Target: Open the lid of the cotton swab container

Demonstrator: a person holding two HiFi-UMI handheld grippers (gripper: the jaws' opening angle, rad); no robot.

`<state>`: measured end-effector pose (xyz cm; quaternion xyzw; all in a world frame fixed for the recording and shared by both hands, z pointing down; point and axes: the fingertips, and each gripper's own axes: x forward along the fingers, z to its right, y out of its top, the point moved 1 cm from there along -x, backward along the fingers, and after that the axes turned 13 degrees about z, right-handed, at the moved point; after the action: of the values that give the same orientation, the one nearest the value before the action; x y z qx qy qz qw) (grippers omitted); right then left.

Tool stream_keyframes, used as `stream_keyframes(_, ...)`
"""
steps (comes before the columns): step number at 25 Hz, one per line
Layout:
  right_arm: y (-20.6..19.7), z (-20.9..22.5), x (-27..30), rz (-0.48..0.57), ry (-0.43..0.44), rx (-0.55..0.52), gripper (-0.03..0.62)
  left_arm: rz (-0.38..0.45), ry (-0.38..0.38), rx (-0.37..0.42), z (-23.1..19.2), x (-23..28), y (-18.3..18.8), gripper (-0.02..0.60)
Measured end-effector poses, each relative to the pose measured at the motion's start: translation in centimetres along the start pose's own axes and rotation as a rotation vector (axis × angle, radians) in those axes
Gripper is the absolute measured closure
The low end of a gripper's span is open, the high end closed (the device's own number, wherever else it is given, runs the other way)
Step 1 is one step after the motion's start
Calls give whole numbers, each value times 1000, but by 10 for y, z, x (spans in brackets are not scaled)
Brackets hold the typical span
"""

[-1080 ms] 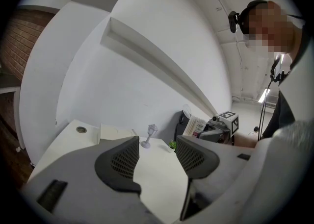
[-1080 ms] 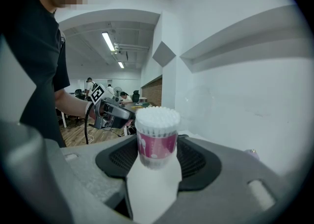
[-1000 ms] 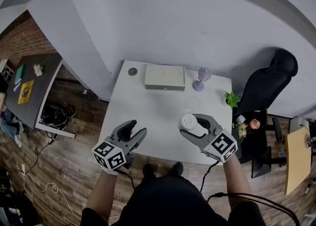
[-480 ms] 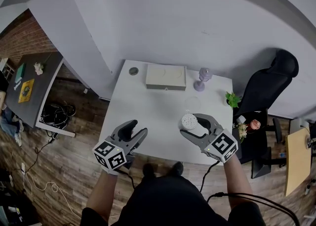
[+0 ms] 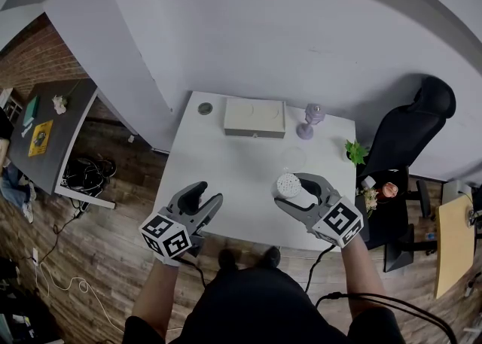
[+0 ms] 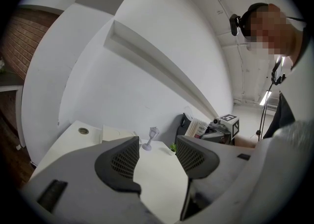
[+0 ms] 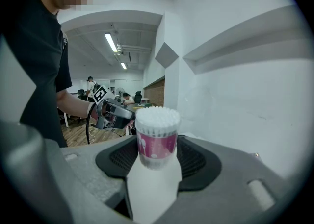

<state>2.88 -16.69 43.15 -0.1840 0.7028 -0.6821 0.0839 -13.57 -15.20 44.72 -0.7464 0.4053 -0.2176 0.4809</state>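
Currently, the right gripper [image 5: 295,190], lower right of centre, is clamped on the cotton swab container [image 5: 288,182], swabs exposed. The left gripper [image 5: 207,195], lower left, has its jaws apart and empty.

On the white table [image 5: 226,173], the right gripper [image 5: 301,191] clasps the cotton swab container [image 5: 288,184] upright between its jaws, the white swab tips uncovered. The left gripper [image 5: 206,196] hangs over the near left edge, jaws apart around nothing. Along the far edge sit a small dark disc [image 5: 204,108], a flat beige box [image 5: 254,117] and a lilac goblet [image 5: 308,120]. A black office chair [image 5: 410,128] stands to the right.
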Motion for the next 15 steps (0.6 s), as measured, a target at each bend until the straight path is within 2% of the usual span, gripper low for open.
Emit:
stream_keyframes(5, -3, 1, 1, 8, -18, 28, 352, 6, 0, 2, -1, -1, 1, 347)
stream_keyframes(15, 0, 0, 4, 6, -11, 15, 352, -1, 0, 2, -1, -4, 2, 347)
